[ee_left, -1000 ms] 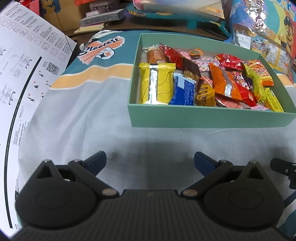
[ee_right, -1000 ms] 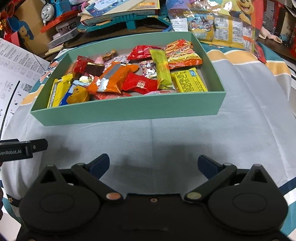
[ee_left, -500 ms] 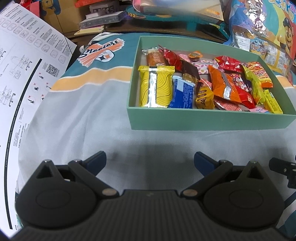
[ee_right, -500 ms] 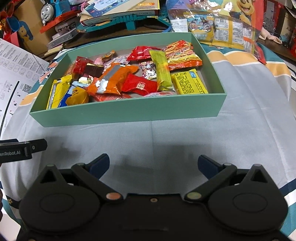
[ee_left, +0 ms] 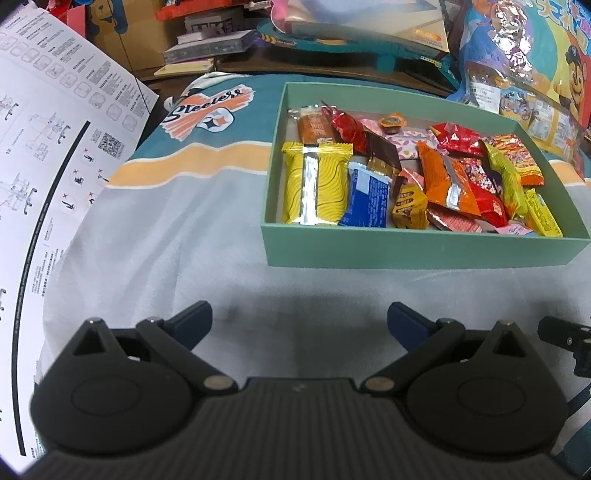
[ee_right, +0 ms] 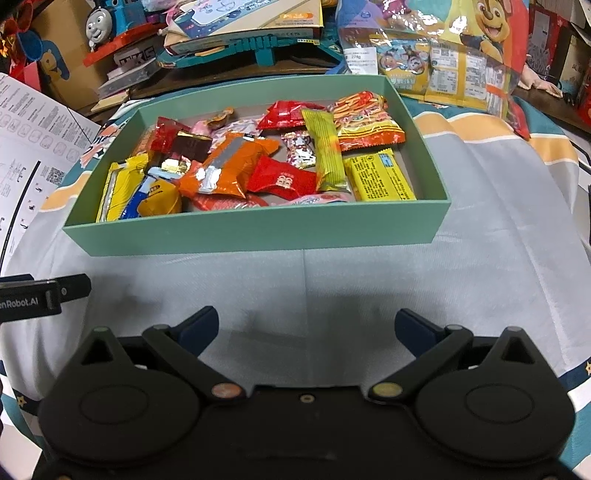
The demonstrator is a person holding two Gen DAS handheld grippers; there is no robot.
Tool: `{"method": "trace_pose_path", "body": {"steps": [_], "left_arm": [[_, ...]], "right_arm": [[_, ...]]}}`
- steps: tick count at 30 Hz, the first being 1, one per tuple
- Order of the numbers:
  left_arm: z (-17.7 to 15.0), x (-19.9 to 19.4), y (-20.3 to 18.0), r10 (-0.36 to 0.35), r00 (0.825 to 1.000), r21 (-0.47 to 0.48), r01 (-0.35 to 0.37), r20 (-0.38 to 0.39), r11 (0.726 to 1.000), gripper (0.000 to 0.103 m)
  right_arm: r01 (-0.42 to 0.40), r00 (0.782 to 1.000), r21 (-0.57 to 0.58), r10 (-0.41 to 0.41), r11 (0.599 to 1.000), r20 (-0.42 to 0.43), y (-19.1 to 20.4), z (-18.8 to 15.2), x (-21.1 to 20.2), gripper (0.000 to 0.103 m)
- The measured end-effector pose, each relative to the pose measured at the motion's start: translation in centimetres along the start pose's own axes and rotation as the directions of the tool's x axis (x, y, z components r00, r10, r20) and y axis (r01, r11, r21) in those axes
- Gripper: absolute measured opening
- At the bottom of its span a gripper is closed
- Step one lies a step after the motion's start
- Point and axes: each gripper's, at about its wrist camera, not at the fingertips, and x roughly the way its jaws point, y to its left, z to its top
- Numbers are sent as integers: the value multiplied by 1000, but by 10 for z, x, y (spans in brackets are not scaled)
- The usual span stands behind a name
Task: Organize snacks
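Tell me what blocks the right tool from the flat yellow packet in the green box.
Only the green box's near wall stands between the open right tool and the flat yellow packet; the cloth between is bare.

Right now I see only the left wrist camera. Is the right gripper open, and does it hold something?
Observer: The right gripper is open and holds nothing. It hangs over the cloth, in front of the green box.
Operator: Is there free space at the right end of the box?
Observer: Yes. A bare strip of floor shows between the yellow flat packet and the right wall.
Operator: What is behind the box, far to the left?
Observer: A toy train with a grey face stands there, among boxes and books.
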Motion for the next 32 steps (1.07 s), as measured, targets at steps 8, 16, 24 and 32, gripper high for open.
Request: {"method": "trace_pose_path", "body": {"steps": [8,16,24,32], "left_arm": [[0,-9,0,-4,1000,-5,4,31,1000,103],[2,-14,-1,-12,999,7,11,38,1000,103],[3,-19,-3,-7,999,12,7,45,1000,103],[5,-21,-1,-7,999,13,6,39,1000,103]], "right_arm": [[7,1000,-2,-7,1000,9,3,0,-5,103],[15,1000,-1,-15,1000,18,2,1,-10,103],[26,999,-1,-26,1000,25,4,2,-13,103],[30,999,-6,-30,1000,25,7,3,-13,103]]}}
